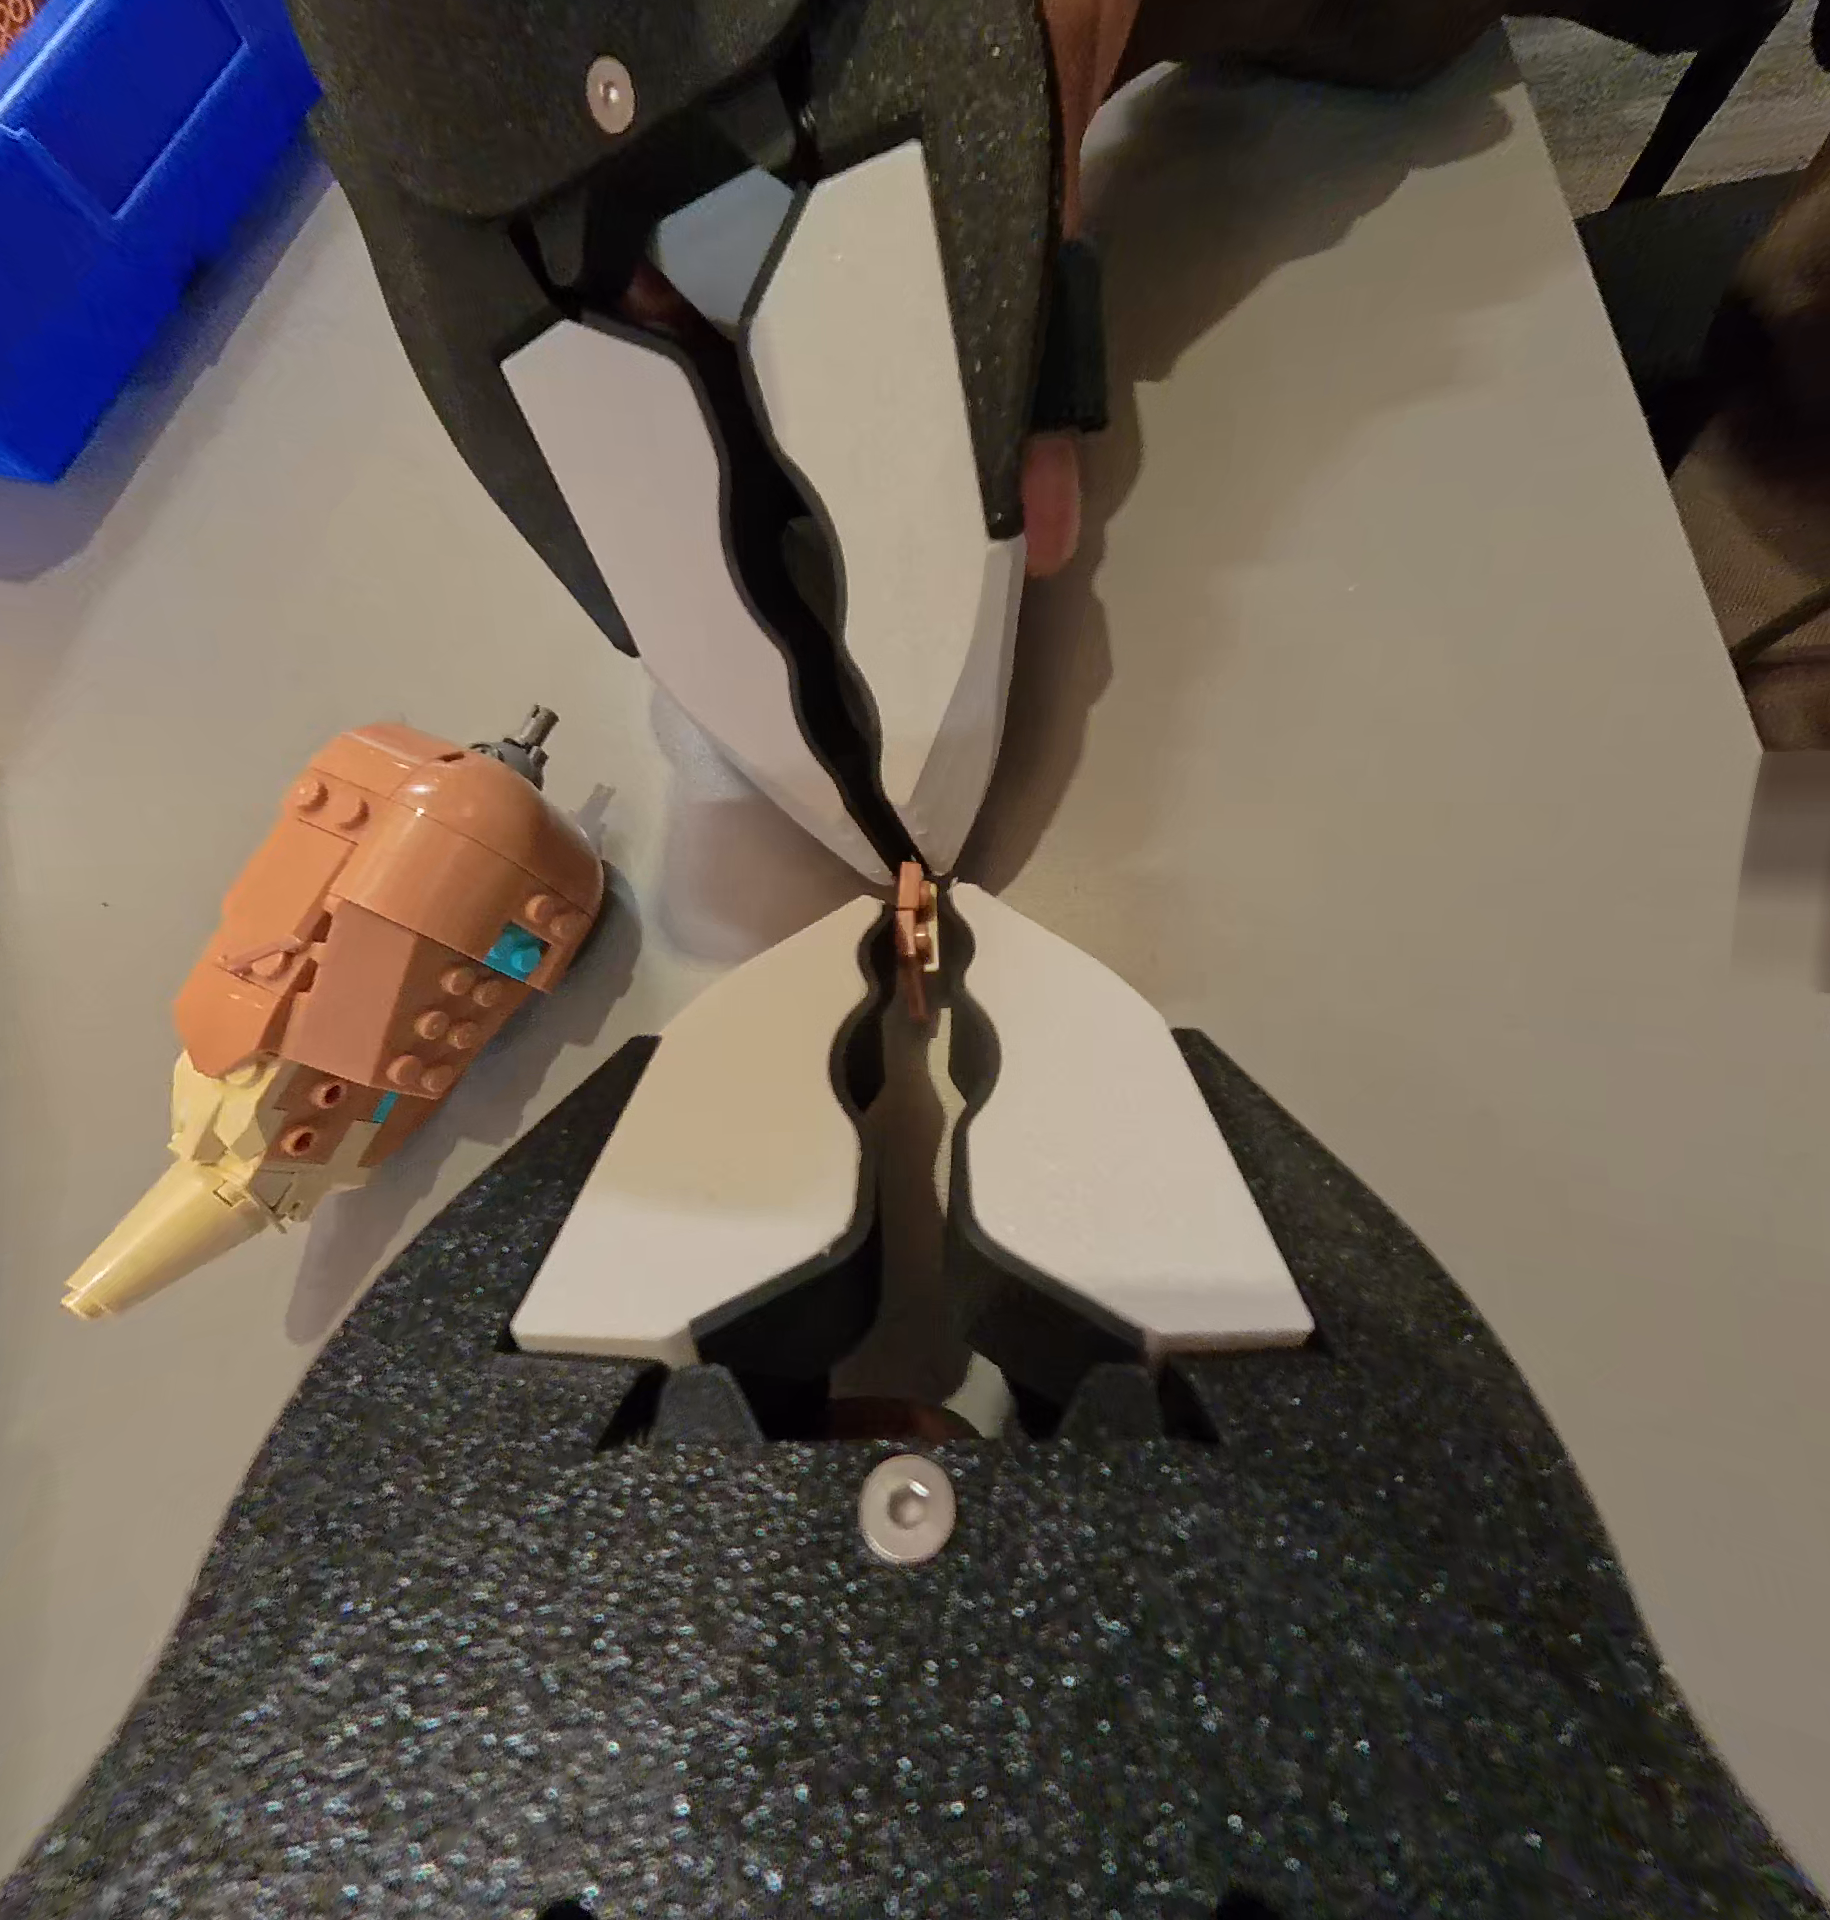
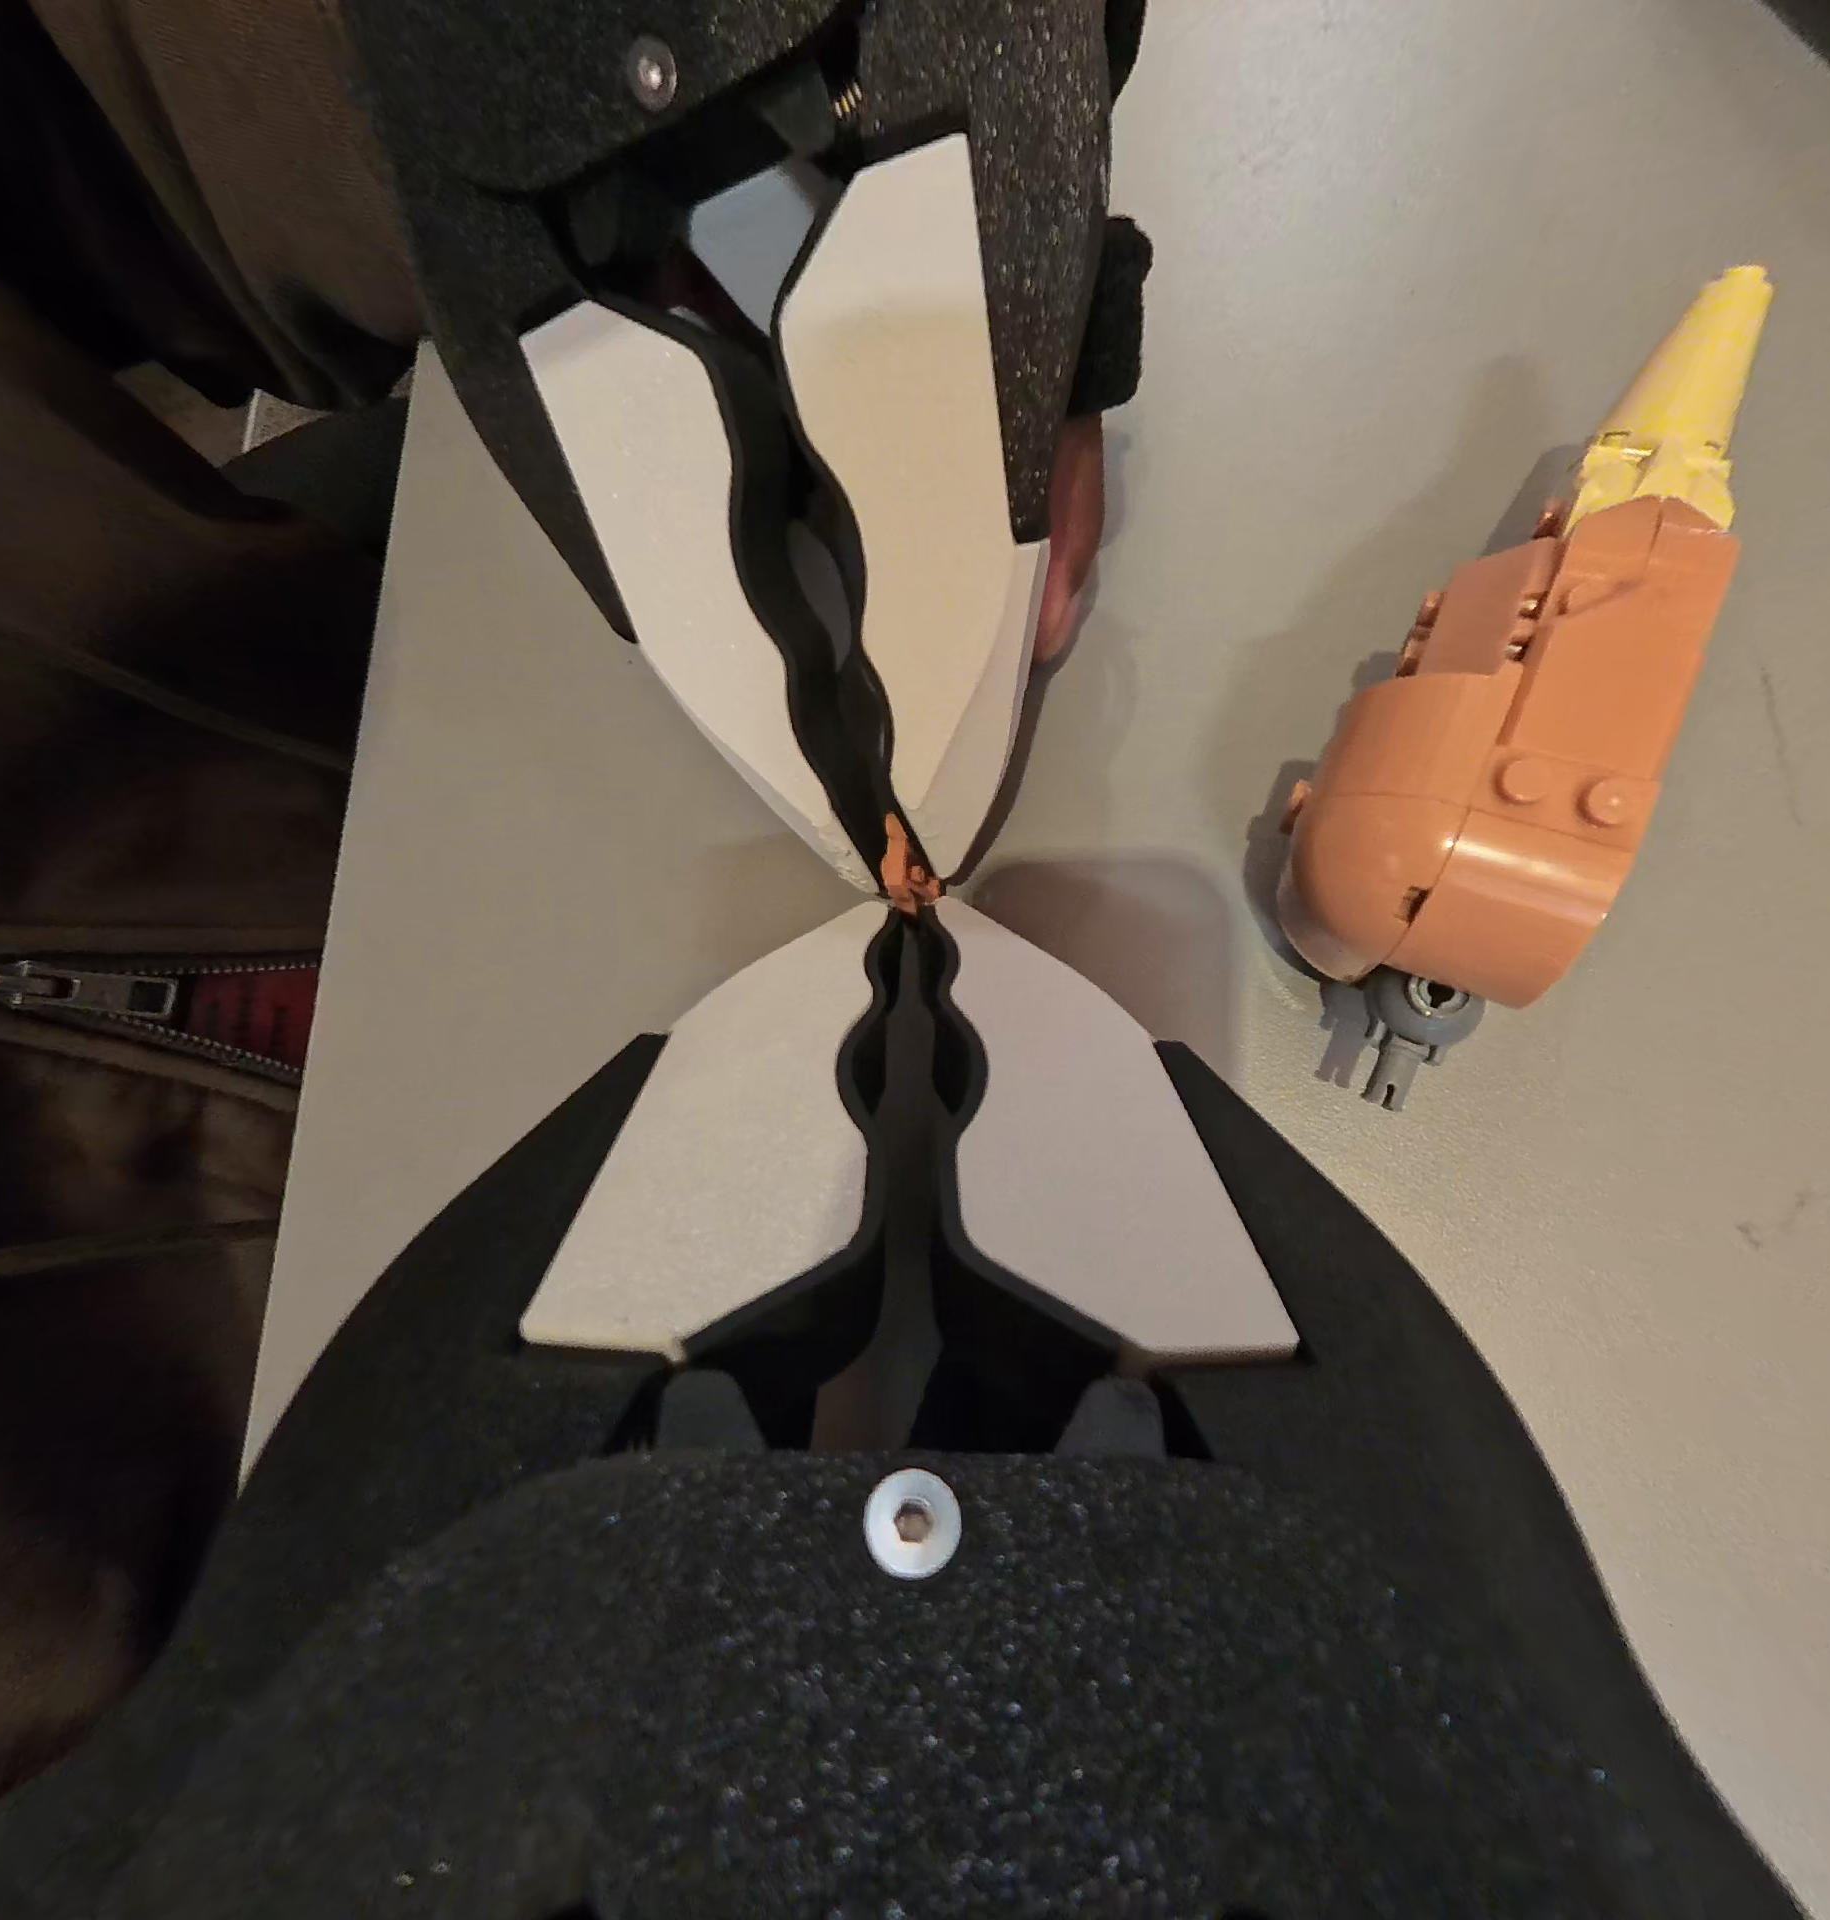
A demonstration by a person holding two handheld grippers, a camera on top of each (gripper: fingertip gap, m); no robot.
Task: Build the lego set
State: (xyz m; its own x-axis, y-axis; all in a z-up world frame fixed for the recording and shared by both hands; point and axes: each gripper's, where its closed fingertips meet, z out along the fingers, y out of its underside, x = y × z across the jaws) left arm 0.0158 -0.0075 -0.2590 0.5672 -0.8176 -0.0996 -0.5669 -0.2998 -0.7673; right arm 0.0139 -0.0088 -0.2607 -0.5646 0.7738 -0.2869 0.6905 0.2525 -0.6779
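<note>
While a small brown piece (image 1: 916,940) is pinched tip to tip by the closed left claw (image 1: 911,935) and closed right claw (image 2: 906,914), both should be kept aligned and pressed squarely, clear of the model (image 1: 371,987) on the bench (image 1: 1358,831).

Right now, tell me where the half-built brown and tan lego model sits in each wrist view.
Left wrist view: the lego model lies at left centre on the table, cream cone pointing lower left.
Right wrist view: it lies at right centre, cone pointing up.
Shared landmark: the small brown piece pinched where both tongs' tips meet, mid-frame.
</note>
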